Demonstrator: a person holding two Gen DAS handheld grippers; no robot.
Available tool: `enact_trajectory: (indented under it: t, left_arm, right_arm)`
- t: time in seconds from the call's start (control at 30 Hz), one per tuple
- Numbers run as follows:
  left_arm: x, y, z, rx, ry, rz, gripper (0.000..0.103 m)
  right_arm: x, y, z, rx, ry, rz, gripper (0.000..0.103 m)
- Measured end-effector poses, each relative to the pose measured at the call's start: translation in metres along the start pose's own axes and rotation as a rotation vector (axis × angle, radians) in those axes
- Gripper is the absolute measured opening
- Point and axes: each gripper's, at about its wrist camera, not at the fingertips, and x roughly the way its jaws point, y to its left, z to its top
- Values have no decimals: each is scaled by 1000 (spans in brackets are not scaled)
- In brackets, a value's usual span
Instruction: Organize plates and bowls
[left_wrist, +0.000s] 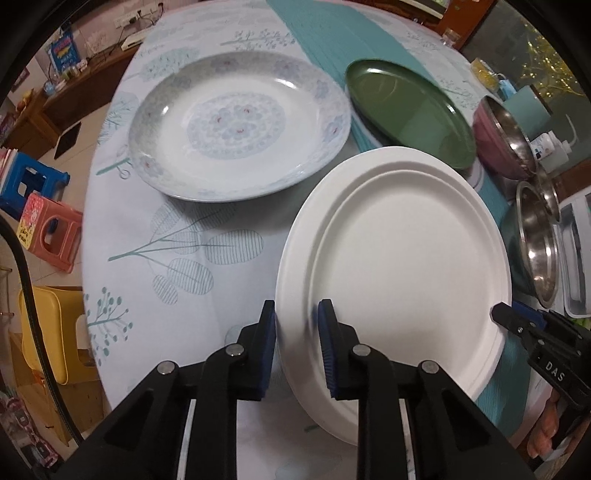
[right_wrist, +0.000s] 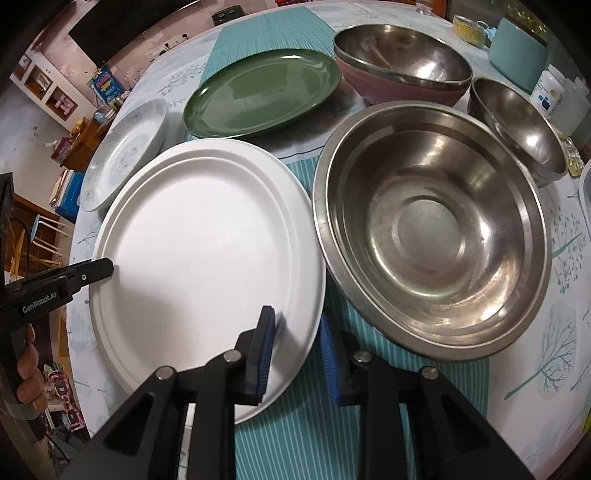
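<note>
The large white moulded-fibre plate (left_wrist: 402, 266) lies on the worktop (left_wrist: 184, 258), partly over the teal striped runner (right_wrist: 306, 435), between the blue-patterned ceramic plate (left_wrist: 240, 125) and the wide stainless-steel bowl (right_wrist: 432, 229). The left gripper (left_wrist: 297, 345) and the right gripper (right_wrist: 297, 350) each straddle an opposite edge of it, fingers part-open and apparently not yet clamped. Such a light, flexible rim could buckle or slip from an uneven pinch, and lifting on the right risks knocking the steel bowl just beside it.

The left gripper (left_wrist: 296, 334) straddles the near rim of the white paper plate (left_wrist: 402, 266), jaws apart. Beyond it sit a floral ceramic plate (left_wrist: 240, 125) and a green plate (left_wrist: 410, 110); the right gripper (left_wrist: 517, 321) reaches the paper plate's far edge.
</note>
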Motion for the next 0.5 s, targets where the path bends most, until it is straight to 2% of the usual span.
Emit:
enact_trajectory:
  t: [0.23, 0.5]
  left_arm:
    - [-36, 0, -29, -30, -9, 7, 20]
    - [-61, -16, -109, -92, 36, -18, 20]
  right_arm:
    - [-20, 4, -9, -34, -12, 18, 24]
    - [-51, -1, -51, -136, 31, 17, 24]
